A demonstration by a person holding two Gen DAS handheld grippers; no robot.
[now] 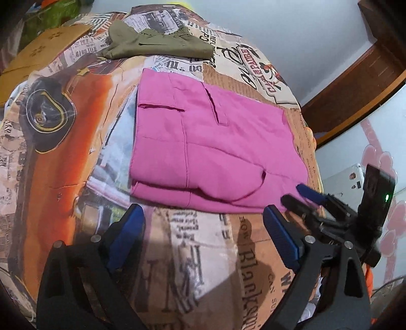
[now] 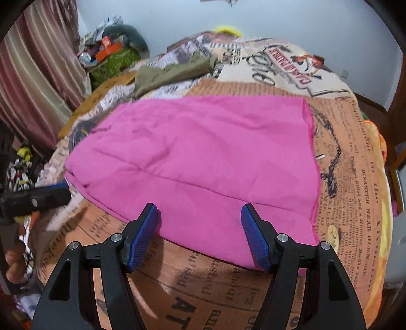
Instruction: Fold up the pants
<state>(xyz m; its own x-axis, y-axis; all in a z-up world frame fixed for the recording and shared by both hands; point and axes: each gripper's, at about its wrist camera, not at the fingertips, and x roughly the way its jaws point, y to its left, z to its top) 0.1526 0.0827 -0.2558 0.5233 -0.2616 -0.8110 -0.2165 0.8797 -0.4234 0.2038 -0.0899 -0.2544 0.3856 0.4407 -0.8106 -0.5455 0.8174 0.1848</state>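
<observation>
I see the bright pink folded cotton pants lying flat on the newspaper-print bedspread, long axis running left to right. My right gripper is nearer, fingers spread and empty over the near hem; my left gripper, fingers also spread, sits short of the near-left corner.

Ahead of the fingers, a bed under a newspaper-print blanket with an orange car motif. Beyond the fingertips, a pale blue wall. Left of the fingers, striped pink and cream curtains beside a cluttered heap. Right of the fingers, dark wooden trim against the wall.
</observation>
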